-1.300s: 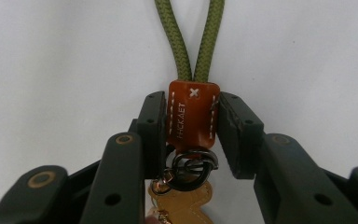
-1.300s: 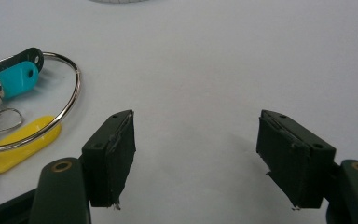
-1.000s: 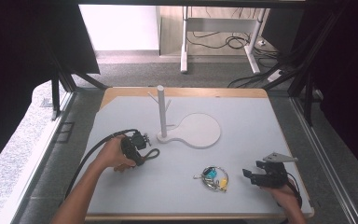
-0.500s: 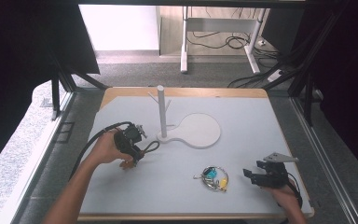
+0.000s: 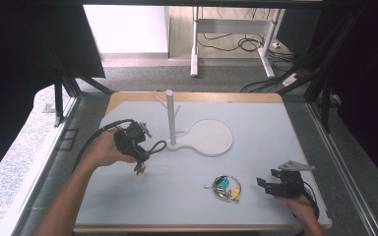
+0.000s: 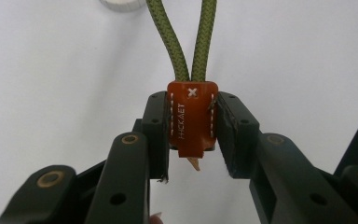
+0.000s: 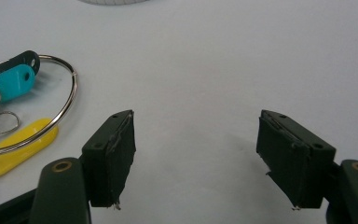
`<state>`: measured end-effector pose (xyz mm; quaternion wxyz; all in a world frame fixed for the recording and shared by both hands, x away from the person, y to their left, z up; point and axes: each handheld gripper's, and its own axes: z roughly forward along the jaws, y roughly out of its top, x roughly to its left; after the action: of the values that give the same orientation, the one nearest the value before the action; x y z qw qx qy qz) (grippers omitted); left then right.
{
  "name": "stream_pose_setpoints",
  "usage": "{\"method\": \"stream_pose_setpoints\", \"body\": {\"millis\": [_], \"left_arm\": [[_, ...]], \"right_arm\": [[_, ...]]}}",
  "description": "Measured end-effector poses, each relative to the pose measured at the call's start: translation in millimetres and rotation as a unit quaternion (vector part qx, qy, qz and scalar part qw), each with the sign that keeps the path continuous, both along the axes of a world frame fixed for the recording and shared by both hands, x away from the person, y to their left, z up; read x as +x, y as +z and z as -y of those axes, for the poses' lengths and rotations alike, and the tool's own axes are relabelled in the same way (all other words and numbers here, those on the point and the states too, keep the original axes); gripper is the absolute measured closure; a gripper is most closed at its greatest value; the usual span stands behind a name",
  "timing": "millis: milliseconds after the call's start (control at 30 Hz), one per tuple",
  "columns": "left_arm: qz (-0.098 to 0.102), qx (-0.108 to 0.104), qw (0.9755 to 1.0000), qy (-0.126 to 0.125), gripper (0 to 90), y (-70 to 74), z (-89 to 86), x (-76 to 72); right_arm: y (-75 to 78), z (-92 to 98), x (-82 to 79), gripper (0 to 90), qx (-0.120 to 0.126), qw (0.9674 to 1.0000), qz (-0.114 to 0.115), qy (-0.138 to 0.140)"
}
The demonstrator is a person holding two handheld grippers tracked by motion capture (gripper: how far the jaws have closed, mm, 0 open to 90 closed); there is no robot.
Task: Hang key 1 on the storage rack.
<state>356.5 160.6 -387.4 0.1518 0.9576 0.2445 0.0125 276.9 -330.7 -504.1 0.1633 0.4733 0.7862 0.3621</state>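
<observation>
the left gripper point(image 6: 192, 135) is clenched on the orange leather tab point(image 6: 191, 119) of a green cord loop point(image 6: 190, 42), its 2 pads pressing the tab's sides, with the loop running up and away from the jaws in the left gripper view. in the high view the left gripper point(image 5: 140, 164) now sits closer to the white peg stand point(image 5: 170, 118) than it did 1 second ago, and it looks lifted off the table point(image 5: 275, 128), the cord loop point(image 5: 156, 146) reaching out toward the stand's base. judged from that, the loop has been picked up and is being carried toward the stand, likely to be hung on 1 of its short side pegs; the hanging itself is not yet done, and the loop will need to be raised and opened over a peg tip.

the right gripper point(image 7: 196, 154) rests with its jaws spread wide and nothing between them, where it was a second ago. just beside it lies the key ring point(image 7: 32, 107) with teal and yellow tags, untouched on the table near the right hand point(image 5: 295, 199).
</observation>
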Motion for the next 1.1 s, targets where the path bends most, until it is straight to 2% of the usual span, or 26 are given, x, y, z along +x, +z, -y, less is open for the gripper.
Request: {"method": "stream_pose_setpoints", "body": {"millis": [200,600,833,1100], "left_arm": [[0.0,-0.015,0.9999,0.005,66.9,9.2,-5.1,1.3],[0.009,-0.022,0.9996,0.014,66.9,27.2,-10.8,6.6],[0.016,-0.033,0.9989,0.027,66.9,40.8,-15.8,10.3],[0.016,-0.039,0.9984,0.037,66.9,48.6,-17.4,17.5]], "right_arm": [[-0.3,0.5,0.3,28.6,0.0,1.0,-0.002,-0.002],[-1.1,0.8,0.7,28.6,-0.001,1.0,-0.003,-0.007],[-0.7,0.6,0.6,28.9,0.0,1.0,0.003,-0.009],[0.5,-1.7,-0.1,29.1,-0.002,0.9999,0.01,-0.008]]}}
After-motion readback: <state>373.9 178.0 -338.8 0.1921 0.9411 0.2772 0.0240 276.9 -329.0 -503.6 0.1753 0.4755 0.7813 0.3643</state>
